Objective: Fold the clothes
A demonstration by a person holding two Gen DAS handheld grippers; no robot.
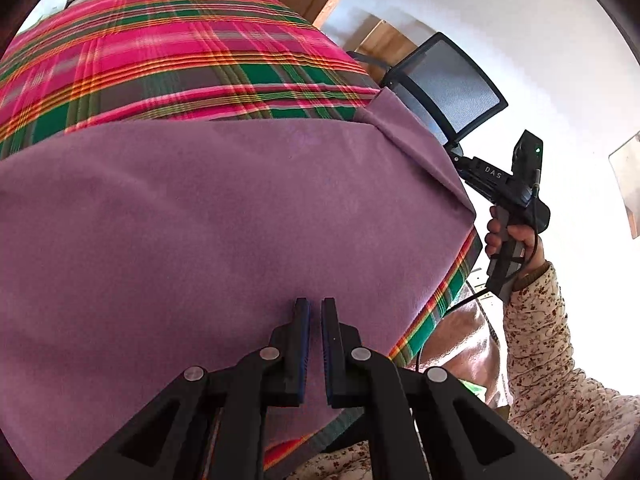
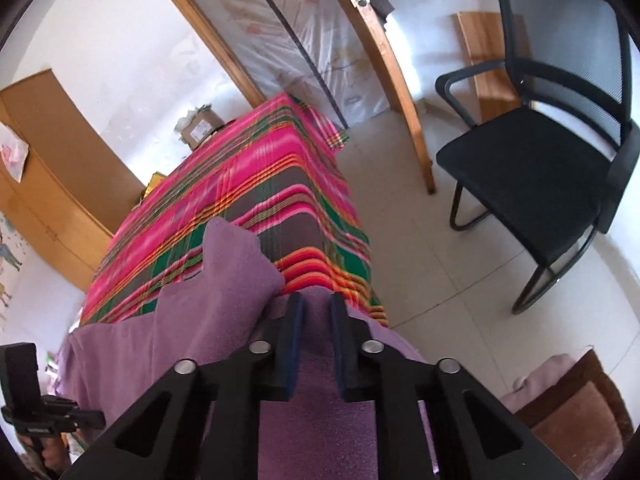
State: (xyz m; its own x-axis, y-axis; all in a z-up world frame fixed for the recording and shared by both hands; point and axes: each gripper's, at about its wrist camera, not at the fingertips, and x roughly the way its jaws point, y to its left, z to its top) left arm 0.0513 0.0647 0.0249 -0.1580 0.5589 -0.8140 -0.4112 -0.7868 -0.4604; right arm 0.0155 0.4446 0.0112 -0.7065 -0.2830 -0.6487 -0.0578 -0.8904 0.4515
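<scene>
White walls, pale floor tiles and a black mesh chair (image 2: 540,152) surround a tabletop (image 1: 160,60) draped in a pink, green and orange plaid cloth. The left fingers (image 1: 303,344) stand nearly pressed together over the near part of the purple garment (image 1: 200,220); a thin sliver of it may be caught between them, though the view from behind the pads does not settle that. The right fingers (image 2: 292,344) sit low at the tabletop's corner with purple fabric filling the narrow gap between them, so they look to be pinching the garment's edge there. Outward from both grips, the garment lies spread broad and smooth across the near end of the tabletop, one sleeve-like flap (image 2: 236,264) turned up onto the plaid. A hand (image 1: 516,240) in a floral sleeve carries the right tool.

Judging by its matte, fleecy face and soft creases, the garment should be light, limp and fairly grippy rather than slick. It will sag wherever unsupported, so hems and corners, held taut between two well-separated grips, seem the sound places to hold.
</scene>
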